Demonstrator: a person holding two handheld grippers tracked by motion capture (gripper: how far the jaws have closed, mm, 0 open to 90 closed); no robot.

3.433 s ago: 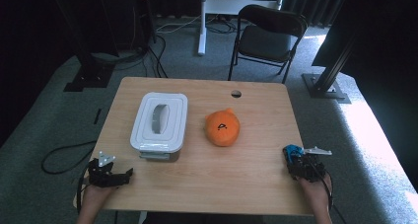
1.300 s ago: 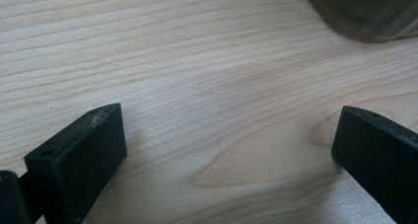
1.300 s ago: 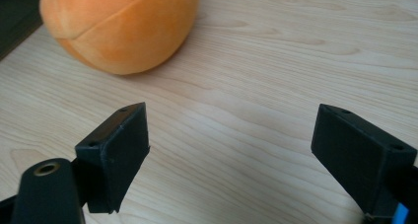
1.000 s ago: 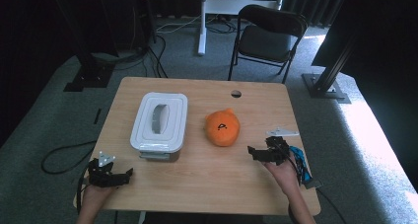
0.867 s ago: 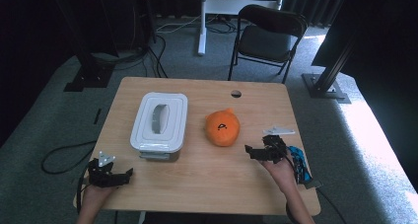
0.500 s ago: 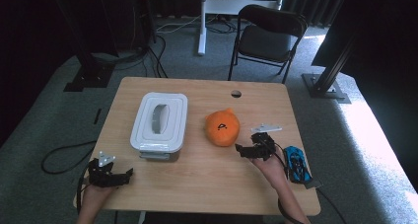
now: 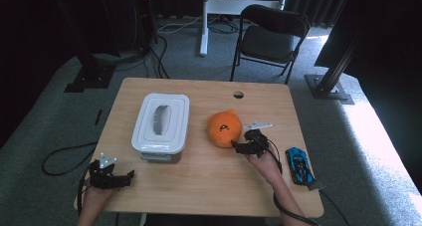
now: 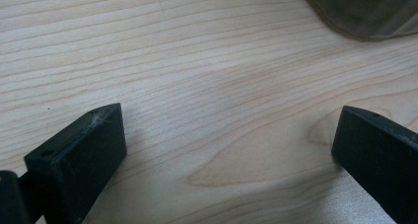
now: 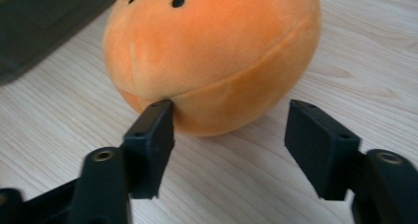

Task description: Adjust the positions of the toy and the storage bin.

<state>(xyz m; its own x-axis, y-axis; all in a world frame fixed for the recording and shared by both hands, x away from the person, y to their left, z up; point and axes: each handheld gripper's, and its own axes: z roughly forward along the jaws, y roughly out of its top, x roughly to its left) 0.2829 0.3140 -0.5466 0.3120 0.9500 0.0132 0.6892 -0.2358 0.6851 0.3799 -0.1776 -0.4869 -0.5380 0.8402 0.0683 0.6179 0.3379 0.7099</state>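
An orange round plush (image 7: 225, 128) with black marks lies mid-table, right of a white lidded box (image 7: 161, 121). My right gripper (image 7: 244, 145) sits at the plush's near right side. In the right gripper view the plush (image 9: 212, 51) bulges between the jaws of the right gripper (image 9: 231, 130). One fingertip (image 9: 153, 130) meets its lower edge and the other stands clear. The jaws have just been closing. My left gripper (image 7: 112, 176) rests open on the table's near left corner, and in its own view the left gripper (image 8: 229, 130) has only bare wood between its jaws.
A blue toy car (image 7: 299, 165) lies near the table's (image 7: 199, 186) right edge, behind my right hand. A cable hole (image 7: 238, 94) is at the back. A black folding chair (image 7: 271, 37) stands beyond the table. The box's corner (image 8: 365, 12) shows ahead of the left gripper.
My right gripper has moved left from beside the blue car up to the orange plush, and its jaws stand narrower. The left gripper has stayed in place.
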